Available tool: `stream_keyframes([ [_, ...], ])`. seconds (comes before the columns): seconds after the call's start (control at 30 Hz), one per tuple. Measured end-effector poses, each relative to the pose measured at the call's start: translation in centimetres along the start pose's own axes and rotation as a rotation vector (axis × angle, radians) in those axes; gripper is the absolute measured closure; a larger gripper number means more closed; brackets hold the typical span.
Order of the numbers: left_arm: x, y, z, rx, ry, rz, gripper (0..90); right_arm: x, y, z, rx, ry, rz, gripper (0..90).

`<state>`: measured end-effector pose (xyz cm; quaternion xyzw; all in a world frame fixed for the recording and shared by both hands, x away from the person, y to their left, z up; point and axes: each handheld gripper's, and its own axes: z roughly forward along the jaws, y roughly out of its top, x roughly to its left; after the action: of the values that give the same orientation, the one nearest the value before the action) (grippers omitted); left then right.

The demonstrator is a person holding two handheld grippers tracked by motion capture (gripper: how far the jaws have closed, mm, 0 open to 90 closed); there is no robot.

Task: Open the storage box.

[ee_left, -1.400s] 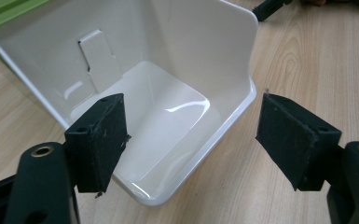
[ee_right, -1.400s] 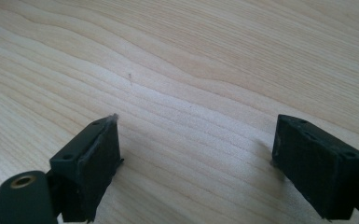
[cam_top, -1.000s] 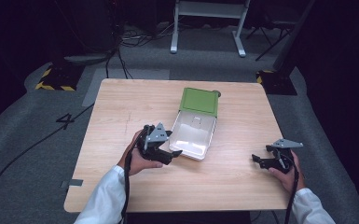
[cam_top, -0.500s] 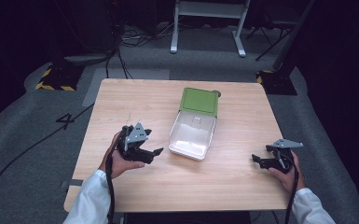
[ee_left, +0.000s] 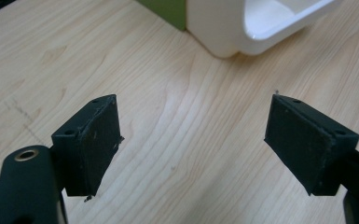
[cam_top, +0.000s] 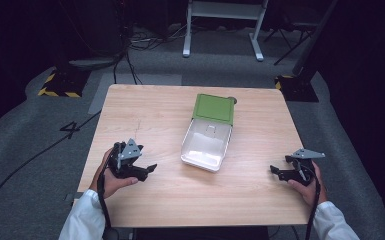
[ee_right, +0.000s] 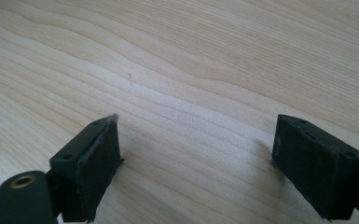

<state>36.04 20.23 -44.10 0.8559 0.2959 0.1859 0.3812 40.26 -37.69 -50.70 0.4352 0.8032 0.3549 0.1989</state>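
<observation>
Box point(cam_top: 206, 144): white, open and empty, lying near the middle of the table, its long side running away from the person with a slight tilt; one rounded corner also shows at the top of the left gripper view point(ee_left: 261, 23).
Lid point(cam_top: 213, 107): green, flat on the wood, joined to the box's far end.
Table point(cam_top: 145, 107): light wood with fine grain, bare around the box.
Left gripper point(cam_top: 139, 167): held in the left hand point(cam_top: 111, 176) near the table's front left, well apart from the box and pointing toward it; seen along its own length point(ee_left: 193, 144), its jaws stand wide apart with nothing between them but wood.
Right gripper point(cam_top: 279, 172): held in the right hand point(cam_top: 307, 182) at the front right edge, well apart from the box; seen along its own length point(ee_right: 196, 154), its jaws are spread wide over bare wood and hold nothing.
Sleeves: white, coming in from the bottom edge on both sides.
Floor point(cam_top: 40, 145): grey carpet, with a cable point(cam_top: 20, 170) lying across it at left.
</observation>
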Motion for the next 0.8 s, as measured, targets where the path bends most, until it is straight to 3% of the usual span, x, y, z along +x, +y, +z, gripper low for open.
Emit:
stream_keyframes([
  [0.33,0.3,-2.7,-0.1,0.057,0.041,-0.022,19.0,0.0,0.0,0.0,0.0,0.0,0.0,15.2],
  [0.67,0.8,-5.0,-0.4,0.089,0.063,-0.082,19.0,0.0,0.0,0.0,0.0,0.0,0.0,15.2],
  [0.8,0.8,-5.8,-0.1,0.105,0.067,-0.088,19.2,0.0,0.0,0.0,0.0,0.0,0.0,15.2],
])
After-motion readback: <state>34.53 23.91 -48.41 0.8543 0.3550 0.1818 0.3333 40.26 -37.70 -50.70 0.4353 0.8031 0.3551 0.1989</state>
